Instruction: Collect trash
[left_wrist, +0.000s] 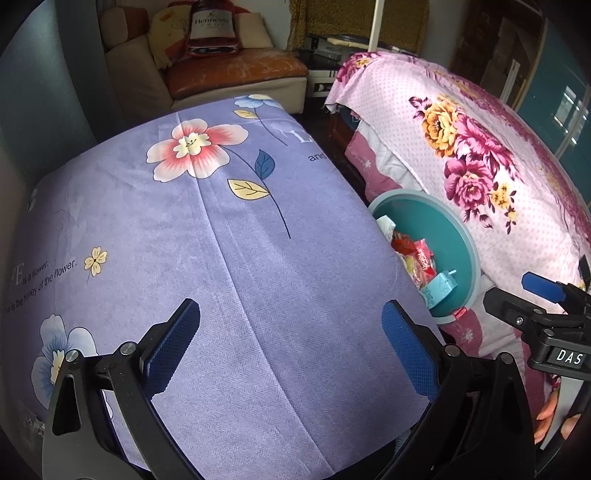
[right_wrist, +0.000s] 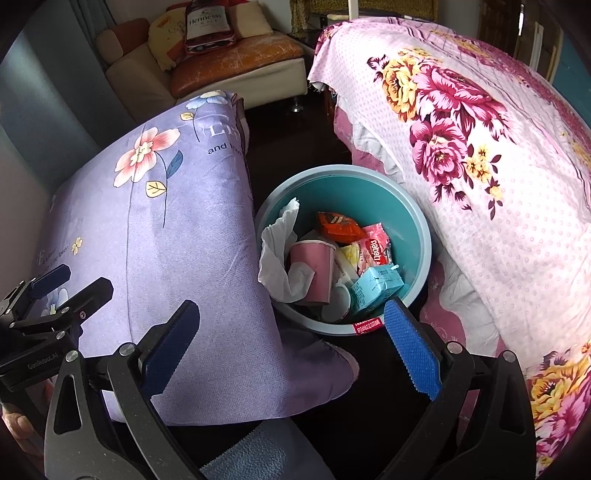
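Observation:
A teal trash bin (right_wrist: 413, 206) stands on the dark floor between a purple-covered table (right_wrist: 177, 229) and a pink floral bed (right_wrist: 498, 177). It holds a pink paper cup (right_wrist: 314, 266), white tissue (right_wrist: 277, 240), an orange wrapper (right_wrist: 338, 225), a pink snack pack (right_wrist: 375, 249) and a light blue carton (right_wrist: 376, 288). My right gripper (right_wrist: 291, 343) is open and empty, just above the bin's near rim. My left gripper (left_wrist: 291, 343) is open and empty over the purple cloth (left_wrist: 221, 229). The bin (left_wrist: 461, 236) shows at its right. The right gripper (left_wrist: 532, 299) shows there too.
A sofa (right_wrist: 236, 70) with cushions and a large Hennessy bottle pillow (right_wrist: 207, 26) stands behind. A blue cloth (right_wrist: 255, 454) lies at the bottom edge. The left gripper (right_wrist: 55, 295) shows at the left of the right wrist view.

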